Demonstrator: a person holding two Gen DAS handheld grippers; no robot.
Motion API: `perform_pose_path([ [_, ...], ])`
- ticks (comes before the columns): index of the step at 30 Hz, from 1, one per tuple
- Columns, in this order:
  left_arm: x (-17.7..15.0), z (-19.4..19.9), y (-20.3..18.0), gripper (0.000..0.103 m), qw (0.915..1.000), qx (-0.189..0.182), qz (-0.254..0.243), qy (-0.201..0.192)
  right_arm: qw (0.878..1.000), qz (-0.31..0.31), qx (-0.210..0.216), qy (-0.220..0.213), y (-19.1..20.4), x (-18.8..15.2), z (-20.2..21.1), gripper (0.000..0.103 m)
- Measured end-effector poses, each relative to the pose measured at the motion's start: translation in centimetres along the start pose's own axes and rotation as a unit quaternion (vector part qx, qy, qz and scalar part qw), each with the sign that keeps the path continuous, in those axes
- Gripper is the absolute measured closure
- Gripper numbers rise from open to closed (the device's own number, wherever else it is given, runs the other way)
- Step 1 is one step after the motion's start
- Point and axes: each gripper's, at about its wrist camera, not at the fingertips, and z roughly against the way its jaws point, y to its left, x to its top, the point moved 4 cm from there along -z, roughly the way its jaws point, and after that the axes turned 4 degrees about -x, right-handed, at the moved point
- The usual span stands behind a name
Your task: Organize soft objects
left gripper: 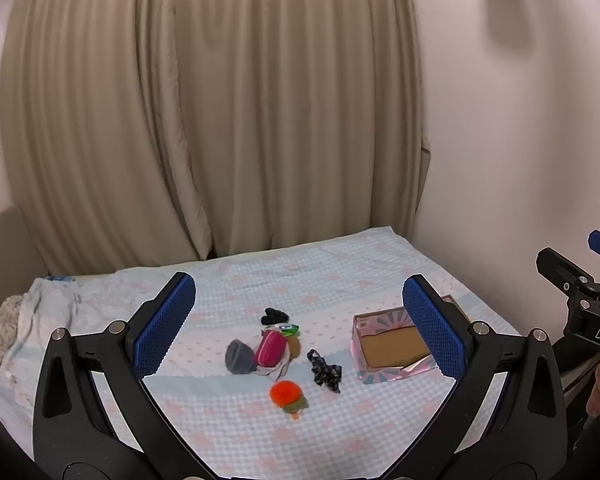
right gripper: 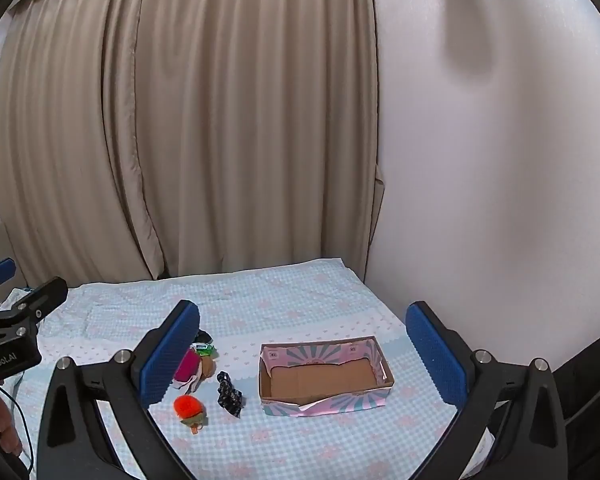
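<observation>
Both tools hang above the bed (left gripper: 340, 272), clear of everything on it. The left hand-held gripper (left gripper: 300, 324) is spread wide and holds nothing; the right hand-held gripper (right gripper: 302, 352) is equally wide and empty. The soft things lie in a loose cluster on the checked sheet: grey pouch (left gripper: 239, 356), pink pouch (left gripper: 271, 347), black scrunchie (left gripper: 274, 315), dark patterned cloth (left gripper: 325, 370) and orange plush toy (left gripper: 287, 397). The open cardboard box (right gripper: 326, 376) sits to their right, apart from them.
</observation>
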Motion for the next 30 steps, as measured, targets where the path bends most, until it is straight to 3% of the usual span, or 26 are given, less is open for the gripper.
perform_pose_path([
  [30, -0.41, 0.36, -0.2, 0.0, 0.9997, -0.02, 0.012, 0.003, 1.0, -0.005, 0.007, 0.001, -0.06, -0.48, -0.73, 0.0],
])
